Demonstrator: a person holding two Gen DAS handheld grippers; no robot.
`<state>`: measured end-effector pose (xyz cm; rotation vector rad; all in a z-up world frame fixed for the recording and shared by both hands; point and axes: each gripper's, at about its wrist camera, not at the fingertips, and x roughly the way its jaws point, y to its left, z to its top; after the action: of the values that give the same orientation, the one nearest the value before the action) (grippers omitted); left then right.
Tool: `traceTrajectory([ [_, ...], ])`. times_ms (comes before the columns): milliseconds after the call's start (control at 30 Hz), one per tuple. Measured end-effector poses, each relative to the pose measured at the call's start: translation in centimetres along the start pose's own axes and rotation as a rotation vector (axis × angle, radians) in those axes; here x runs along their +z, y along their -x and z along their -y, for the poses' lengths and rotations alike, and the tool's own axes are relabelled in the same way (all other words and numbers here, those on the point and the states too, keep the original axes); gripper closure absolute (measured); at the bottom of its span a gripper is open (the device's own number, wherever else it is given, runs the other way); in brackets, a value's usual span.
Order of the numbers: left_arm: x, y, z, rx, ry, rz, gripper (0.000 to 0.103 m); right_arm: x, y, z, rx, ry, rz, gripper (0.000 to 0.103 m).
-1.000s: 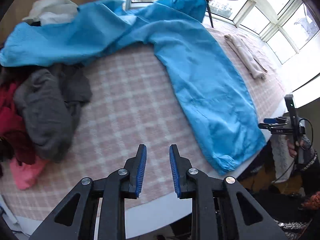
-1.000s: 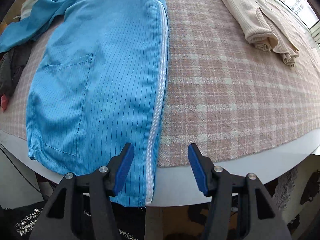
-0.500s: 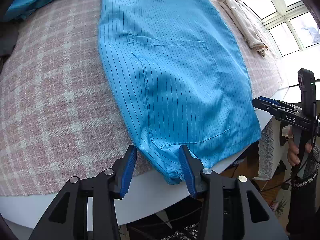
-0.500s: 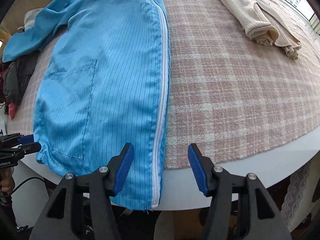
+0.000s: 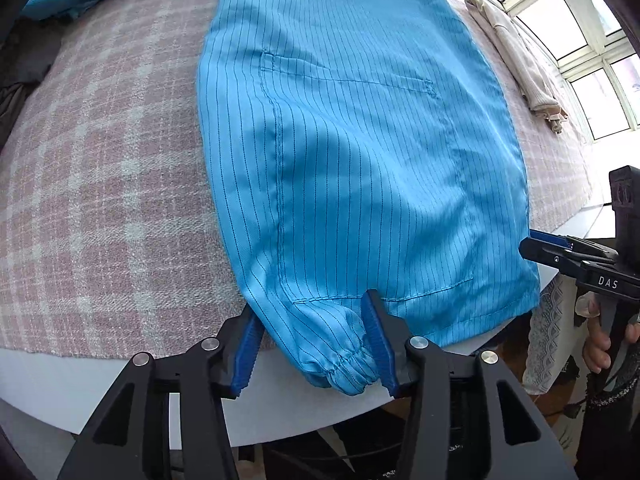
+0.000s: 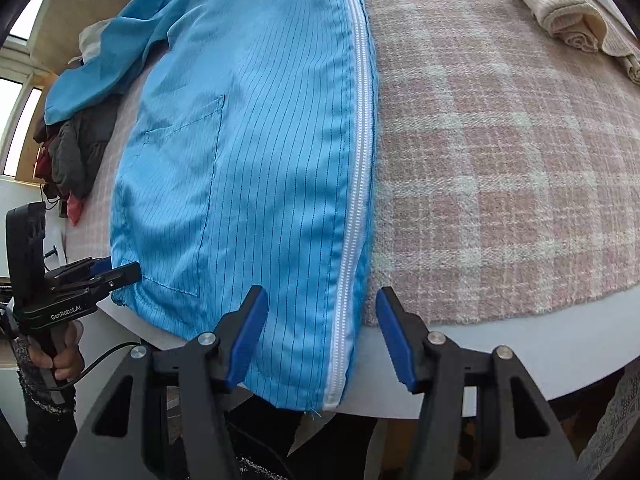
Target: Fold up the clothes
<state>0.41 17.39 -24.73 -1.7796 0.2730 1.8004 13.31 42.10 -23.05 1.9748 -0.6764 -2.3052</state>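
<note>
- Where the near edge of the desk point(image 5: 120, 364) runs, my blue jacket point(image 5: 352, 140) lies flat on the pink plaid cloth point(image 6: 500, 160), hem overhanging.
- My left gripper point(image 5: 312, 348): spread wide, straddling the elastic cuff point(image 5: 344, 364).
- My right gripper point(image 6: 320, 336): spread wide, straddling the white zipper point(image 6: 354, 200).
- Beige garment point(image 6: 568, 12): far right corner.

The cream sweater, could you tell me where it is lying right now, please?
The cream sweater lies folded at the far right of the plaid tablecloth, well right of the blue jacket and its white zipper.
</note>
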Motion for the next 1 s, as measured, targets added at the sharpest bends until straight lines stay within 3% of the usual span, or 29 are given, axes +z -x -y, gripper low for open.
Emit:
traceTrajectory([
  [33,-0.1,0.0,0.4,0.006,-0.006,0.004,0.058,0.1,-0.4,-0.4,-0.017,0.023,0.002,0.047],
  [133,-0.4,-0.1,1.6,0.011,-0.027,0.014,0.074,0.0,-1.1,-2.2,-0.063,0.09,0.005,0.047],
  [200,-0.5,-0.2,2.1,0.015,-0.035,0.02,0.093,-0.3,-1.5,-3.3,-0.098,0.145,0.004,0.049],
  [233,-0.4,-0.2,2.2,0.008,-0.026,0.023,0.095,-0.4,-1.7,-3.8,-0.112,0.173,0.004,0.054],
  [300,-0.4,0.0,2.2,-0.02,-0.008,0.028,0.098,-0.3,-2.0,-4.3,-0.108,0.194,0.0,0.084],
  [367,-0.3,0.4,2.2,-0.049,0.006,0.035,0.1,0.1,-1.9,-4.1,-0.048,0.174,-0.012,0.095],
  [667,-0.7,5.3,2.5,-0.127,0.008,0.12,0.1,1.6,1.6,-2.6,0.154,0.044,0.018,0.098],
  [800,-2.4,6.3,3.3,-0.104,-0.035,0.136,0.1,0.0,2.6,-2.8,0.157,0.058,0.027,0.098],
  [900,-2.6,6.7,0.5,-0.103,-0.049,0.131,0.1,-1.7,3.5,-3.3,0.148,0.087,0.032,0.098],
  [1000,-5.1,7.3,-0.2,-0.113,-0.049,0.131,0.1,-3.9,3.9,-3.8,0.145,0.106,0.032,0.098],
])
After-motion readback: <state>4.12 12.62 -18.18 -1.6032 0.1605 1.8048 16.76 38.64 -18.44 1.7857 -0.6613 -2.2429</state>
